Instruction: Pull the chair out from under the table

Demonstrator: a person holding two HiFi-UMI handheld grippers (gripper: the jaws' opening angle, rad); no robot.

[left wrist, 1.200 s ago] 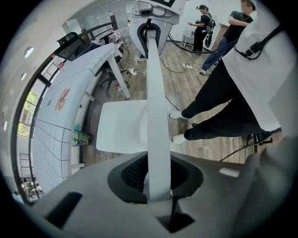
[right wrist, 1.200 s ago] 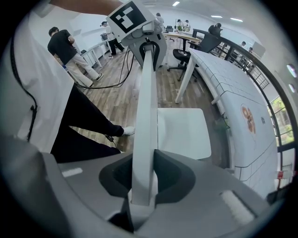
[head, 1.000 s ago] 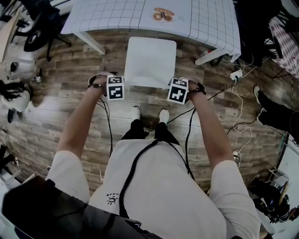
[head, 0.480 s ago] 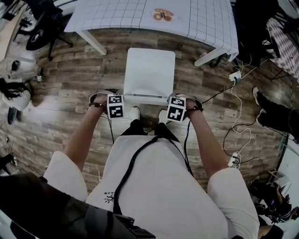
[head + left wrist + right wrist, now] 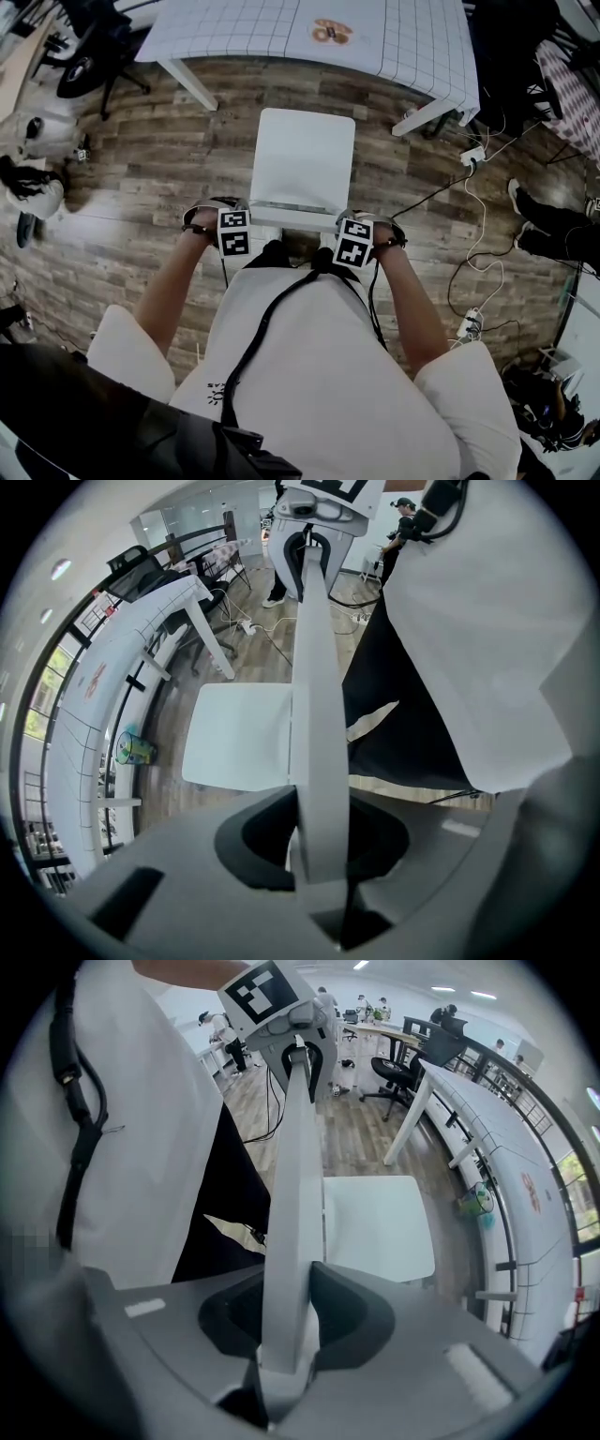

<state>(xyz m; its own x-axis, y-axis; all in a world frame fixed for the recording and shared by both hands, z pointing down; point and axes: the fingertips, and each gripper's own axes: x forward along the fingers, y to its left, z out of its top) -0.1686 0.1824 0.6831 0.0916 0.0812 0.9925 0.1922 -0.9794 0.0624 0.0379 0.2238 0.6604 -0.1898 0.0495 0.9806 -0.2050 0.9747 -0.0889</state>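
Wood-plank floor (image 5: 141,178) all round, cables (image 5: 478,202) trailing at the right and a black office chair (image 5: 89,56) off in the far-left corner. In the middle of it is the white chair (image 5: 302,155), and it has travelled. A second ago the far edge of its seat sat right at the edge of the grid-patterned table (image 5: 244,28). Now a broad strip of bare planks shows between the two, so the seat stands wholly clear of the tabletop and between the table legs' line and the person. The person has backed off with it, and the shoes that showed behind the chair are now hidden under the torso. By my reading the pull is as good as done, and what remains is to stop and let go.

The chair itself is plain. It has a flat, squarish seat, smooth and unmarked, and a thin backrest (image 5: 317,696) that runs edge-on like a pale slat through both gripper views. It stands upright and square to the table, and its legs are hidden beneath the seat from above.

On to the grip. The left gripper (image 5: 233,231) is clamped on the left end of the backrest's top edge, with the slat pinched between its jaws. The right gripper (image 5: 353,241) is clenched on the right end the same way. Both point down and neither has slipped along the rail since the earlier frames.
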